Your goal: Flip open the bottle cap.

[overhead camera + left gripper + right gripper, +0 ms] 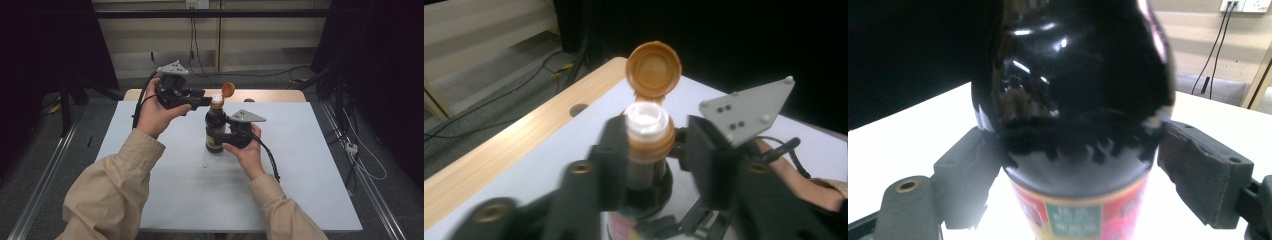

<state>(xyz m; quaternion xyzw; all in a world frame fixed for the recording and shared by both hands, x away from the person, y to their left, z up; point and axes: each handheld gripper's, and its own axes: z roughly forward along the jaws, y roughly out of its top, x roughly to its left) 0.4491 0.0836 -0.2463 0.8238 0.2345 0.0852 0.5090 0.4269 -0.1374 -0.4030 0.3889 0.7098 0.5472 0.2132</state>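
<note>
Bottle (215, 131) stands gripped between right gripper (1075, 165) jaws, cap open.

Bottle (215, 131) upright mid-table (165, 190), left tongs (209, 101) at neck, right tongs (223, 136) at body.

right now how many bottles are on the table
1: a dark bottle stands mid-table, flip cap open, right gripper around its body, left gripper at its neck.

Bottle (1073, 100): glossy dark body, smooth, strong highlights; paper-looking label (1080, 212), red and green. Cap (654, 70): smooth orange plastic, spout white plastic. Counter (300, 165): matt white top, wood-grain strip (499, 155) along the far edge. Tongs (1073, 170): matt black, pads rough-textured. Sleeves (115, 185): beige cloth.
</note>
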